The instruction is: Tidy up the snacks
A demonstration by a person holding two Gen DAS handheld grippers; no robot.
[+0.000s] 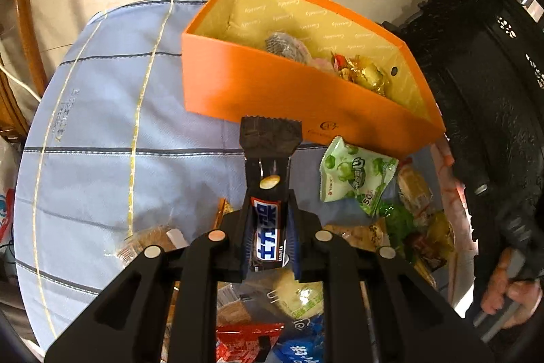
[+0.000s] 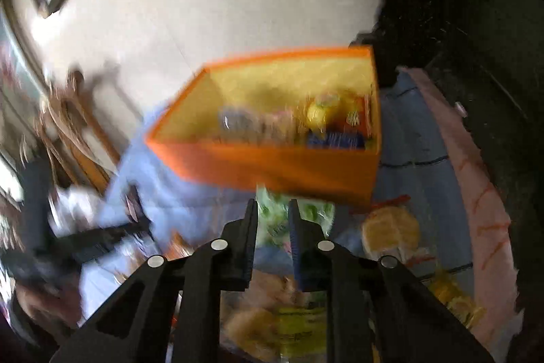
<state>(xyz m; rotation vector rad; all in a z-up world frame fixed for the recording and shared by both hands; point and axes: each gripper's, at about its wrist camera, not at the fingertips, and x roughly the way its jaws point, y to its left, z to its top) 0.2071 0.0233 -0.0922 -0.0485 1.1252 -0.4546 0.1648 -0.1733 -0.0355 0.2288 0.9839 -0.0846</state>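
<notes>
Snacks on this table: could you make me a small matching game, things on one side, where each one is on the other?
Things:
1. dark chocolate bar
2. green snack packet
3. gold-wrapped sweets
4. red packet

Places:
A. inside the orange box
B. on the cloth beside the box
C. clamped in the left hand-held gripper
D. at the bottom edge, under the gripper

Pairs: 1-C, 2-B, 3-A, 4-D

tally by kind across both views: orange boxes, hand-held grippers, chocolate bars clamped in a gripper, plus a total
orange box: 1
hand-held grippers: 2 (left hand-held gripper, right hand-held gripper)
chocolate bar, clamped in the left one: 1
total: 4
</notes>
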